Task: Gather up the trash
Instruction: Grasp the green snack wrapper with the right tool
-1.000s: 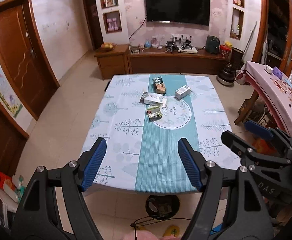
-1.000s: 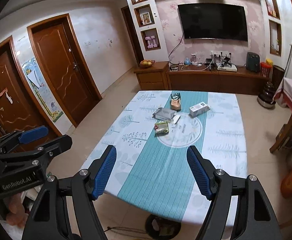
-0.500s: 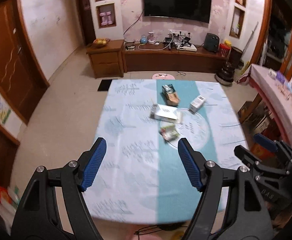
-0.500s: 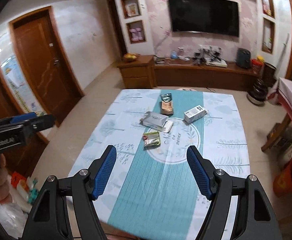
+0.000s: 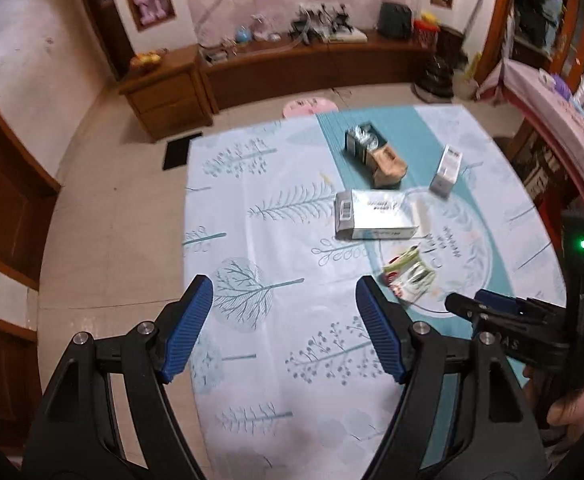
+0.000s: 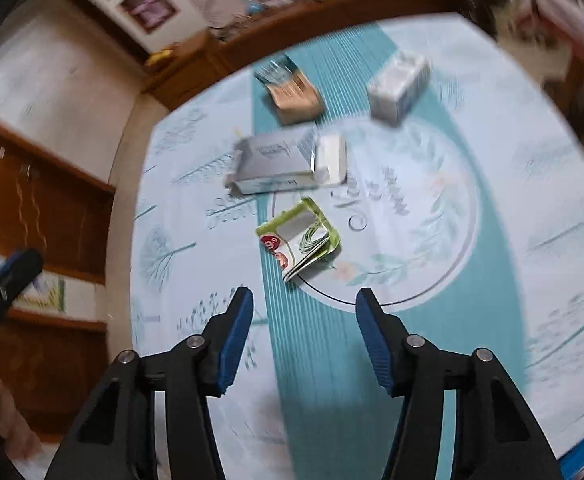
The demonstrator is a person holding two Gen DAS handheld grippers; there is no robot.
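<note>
Several pieces of trash lie on the table: a folded green and white wrapper, a flat grey box, a brown and dark packet and a small white box. My right gripper hovers just short of the green wrapper, its jaws closing with nothing between them. My left gripper stands open and empty over the tree-print cloth, left of the trash. The right gripper's fingers show at the right edge of the left wrist view.
A wooden TV cabinet with clutter runs along the far wall. A second table with a pink cloth stands at the right. Wooden doors line the left wall, with bare tiled floor between them and the table.
Both grippers have swept forward and down over the table, so the trash looks much larger. The right gripper's jaws have narrowed; the right wrist view has rolled and blurred.
</note>
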